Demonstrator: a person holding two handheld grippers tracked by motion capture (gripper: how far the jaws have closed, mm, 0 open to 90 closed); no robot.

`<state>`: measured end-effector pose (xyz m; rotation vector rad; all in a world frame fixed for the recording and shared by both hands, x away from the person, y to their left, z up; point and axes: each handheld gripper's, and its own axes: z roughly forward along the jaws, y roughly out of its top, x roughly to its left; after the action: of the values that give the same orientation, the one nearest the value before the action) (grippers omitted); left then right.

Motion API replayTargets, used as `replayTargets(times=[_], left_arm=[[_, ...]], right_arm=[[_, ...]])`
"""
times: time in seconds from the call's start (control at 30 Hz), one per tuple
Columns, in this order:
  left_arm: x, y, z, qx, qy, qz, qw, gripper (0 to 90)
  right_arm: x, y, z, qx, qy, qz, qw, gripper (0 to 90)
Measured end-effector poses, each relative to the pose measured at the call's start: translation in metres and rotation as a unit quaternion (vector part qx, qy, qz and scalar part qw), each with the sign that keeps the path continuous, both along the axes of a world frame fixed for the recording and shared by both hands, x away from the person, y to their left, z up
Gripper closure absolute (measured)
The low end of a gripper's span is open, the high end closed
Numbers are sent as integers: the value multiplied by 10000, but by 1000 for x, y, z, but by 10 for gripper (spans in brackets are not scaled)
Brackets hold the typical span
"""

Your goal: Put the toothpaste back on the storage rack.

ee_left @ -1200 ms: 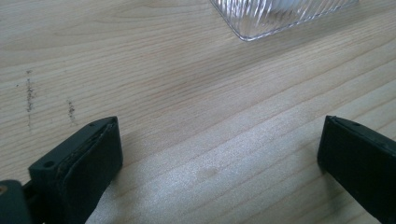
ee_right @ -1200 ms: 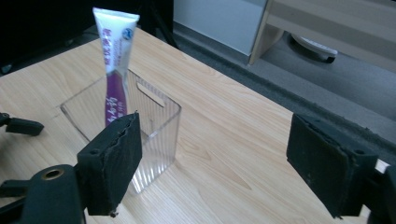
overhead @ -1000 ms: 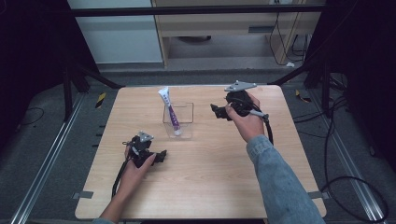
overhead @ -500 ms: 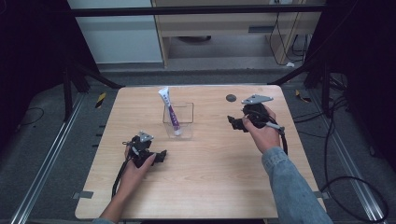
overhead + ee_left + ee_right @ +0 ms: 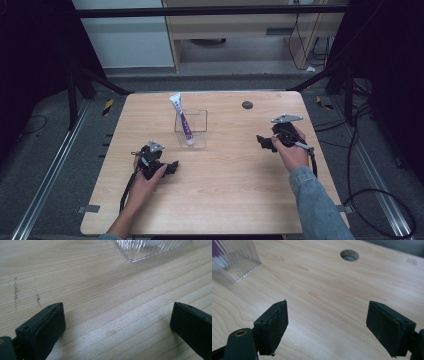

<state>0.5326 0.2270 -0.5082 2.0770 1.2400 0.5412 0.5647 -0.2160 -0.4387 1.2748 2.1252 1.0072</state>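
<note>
A clear ribbed square glass [image 5: 191, 129] stands at the middle of the wooden table [image 5: 215, 200], with a white and purple tube [image 5: 180, 118] leaning upright in it. My left gripper [image 5: 173, 166] rests low on the table, front left of the glass, jaws wide apart with bare wood between them [image 5: 117, 322]. A corner of the glass [image 5: 147, 248] lies just ahead of it. My right gripper [image 5: 261, 141] is low over the table to the right of the glass, open, nothing between its jaws [image 5: 327, 325]. The glass [image 5: 232, 262] shows ahead on its left.
A round cable hole [image 5: 247, 105] sits in the tabletop behind the right gripper, also ahead of its jaws [image 5: 349, 255]. Black frame posts and cables stand around the table. The table's front half is bare wood.
The right hand has come down and toward the front right, away from the glass, with its jaws open throughout. The left hand has stayed where it was.
</note>
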Motion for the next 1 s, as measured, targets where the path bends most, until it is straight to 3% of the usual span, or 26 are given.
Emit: replayTargets(times=[0.43,0.77,1.0], left_arm=[[0,0,0,1,0,0,10000,0],[0,0,0,2,1,-1,10000,0],[0,0,0,1,-1,0,10000,0]], right_arm=[[3,-16,-34,84,246,-257,9993,180],[3,-25,-48,168,331,-502,9980,179],[7,-30,-49,224,265,-644,9973,179]])
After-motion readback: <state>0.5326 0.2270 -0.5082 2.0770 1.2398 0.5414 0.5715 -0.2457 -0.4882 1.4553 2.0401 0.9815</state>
